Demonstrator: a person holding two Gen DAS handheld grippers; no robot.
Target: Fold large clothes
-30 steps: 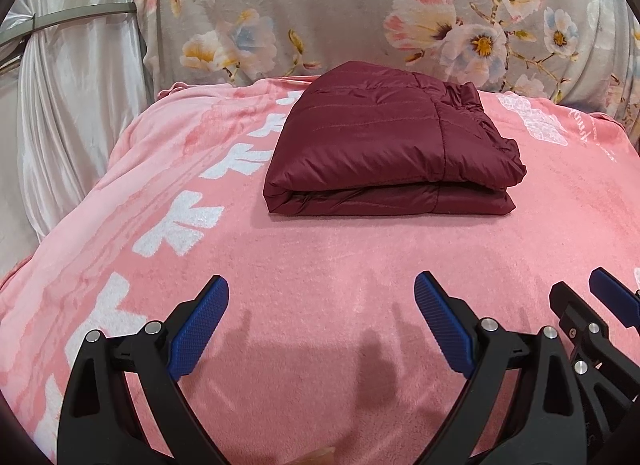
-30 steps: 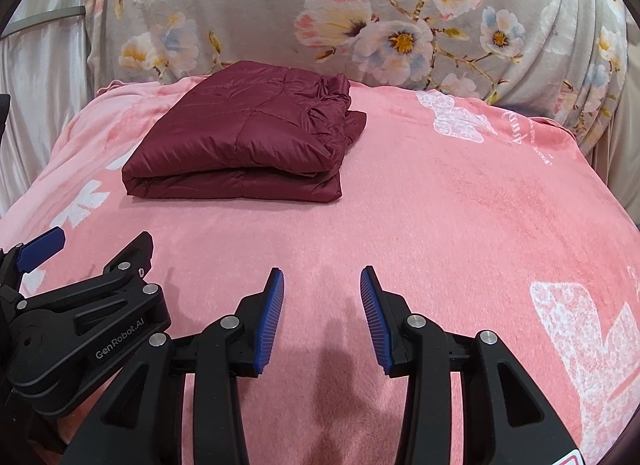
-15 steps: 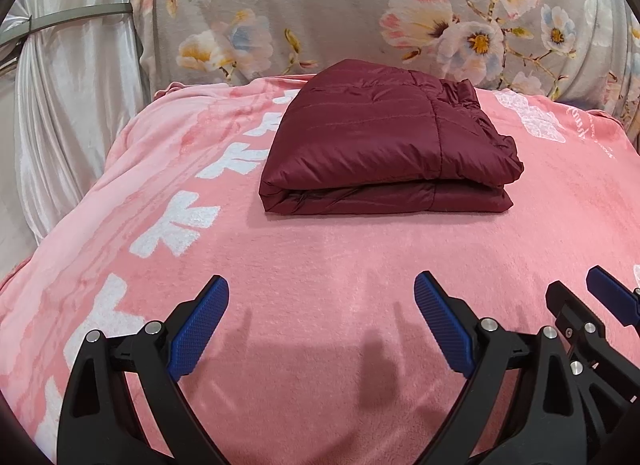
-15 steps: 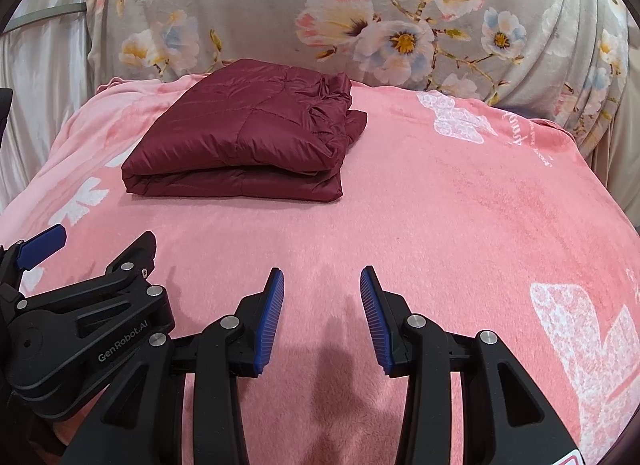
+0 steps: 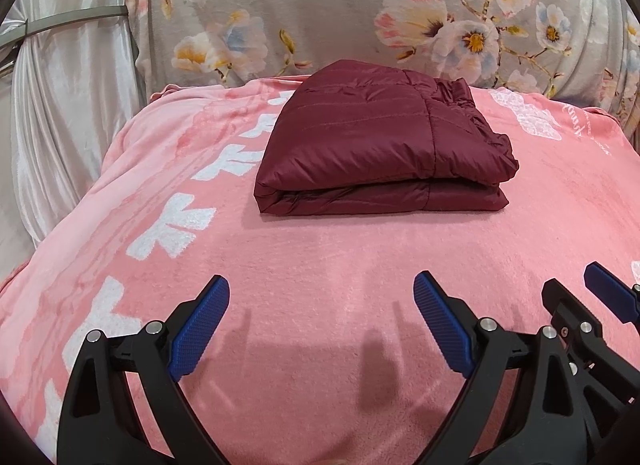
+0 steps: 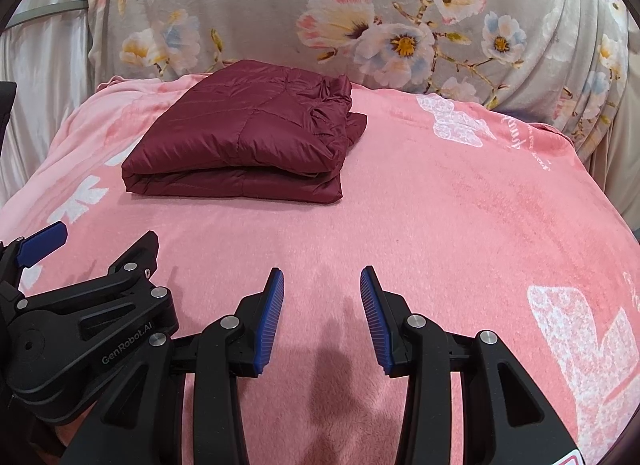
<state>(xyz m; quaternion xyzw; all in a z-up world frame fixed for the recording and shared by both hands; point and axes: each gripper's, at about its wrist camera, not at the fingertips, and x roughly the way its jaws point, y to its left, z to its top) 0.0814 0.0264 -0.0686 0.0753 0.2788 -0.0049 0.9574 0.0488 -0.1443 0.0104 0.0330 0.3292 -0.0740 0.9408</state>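
Lowest in the left wrist view, the left gripper (image 5: 321, 331) hangs over the pink blanket (image 5: 320, 265) with jaws wide apart, empty. In the right wrist view the right gripper (image 6: 322, 315) also stands apart, more narrowly, holding nothing. Beyond them, well clear of both, the maroon puffer jacket (image 5: 380, 137) lies folded at frame centre, its long axis running left to right, its gathered edge toward the right. Behind it rises the floral cover (image 5: 360, 5). The puffy, slick layers could likely spring open or slide if nudged carelessly.
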